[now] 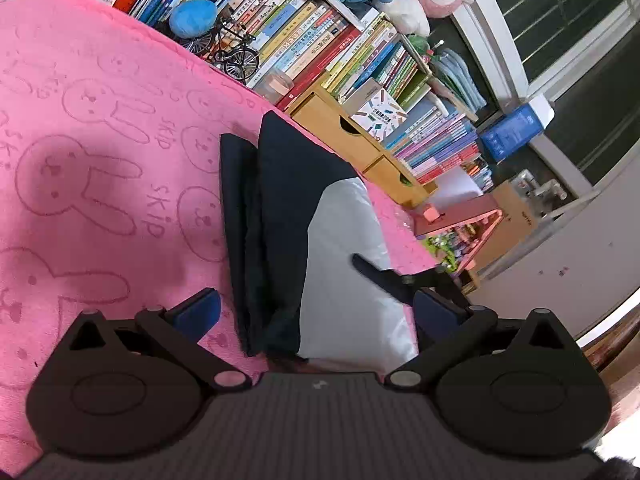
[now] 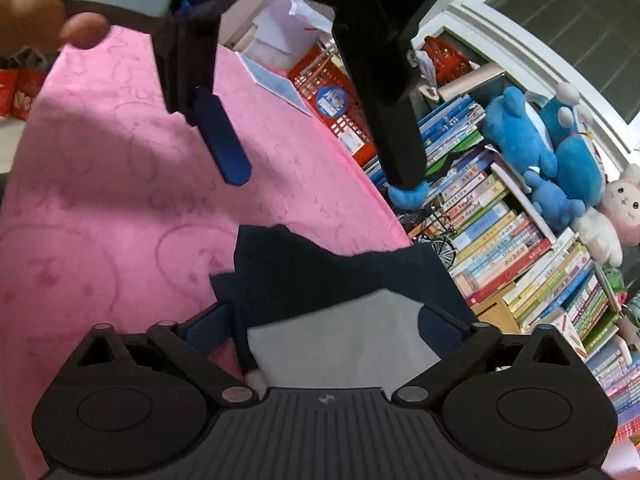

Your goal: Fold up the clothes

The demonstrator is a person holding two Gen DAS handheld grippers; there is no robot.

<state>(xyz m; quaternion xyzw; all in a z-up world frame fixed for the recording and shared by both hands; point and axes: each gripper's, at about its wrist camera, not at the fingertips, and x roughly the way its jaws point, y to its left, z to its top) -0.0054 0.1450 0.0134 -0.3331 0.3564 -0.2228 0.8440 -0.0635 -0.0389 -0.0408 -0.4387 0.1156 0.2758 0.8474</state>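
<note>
- The navy-and-white garment (image 1: 304, 232) lies partly folded on the pink bunny-print surface (image 1: 100, 140), close to its far edge, where the bookshelf (image 1: 320, 40) begins. The left hand-held gripper (image 1: 316, 312) hangs just above the cloth with its jaws wide and nothing clamped.
- The right hand-held gripper (image 2: 326, 324) is also spread wide over the white panel, pads clear of the fabric as far as I can see. With both open, the loose navy layers could slump or spring back — the fold isn't pinned.
- The left hand-held gripper's fingers (image 2: 224, 148) hang right in front of the right one; I'd worry about a knock if both dive in together.
- A careless tug might drag the garment off the near edge, or toward the little model bicycle (image 1: 232, 52).
</note>
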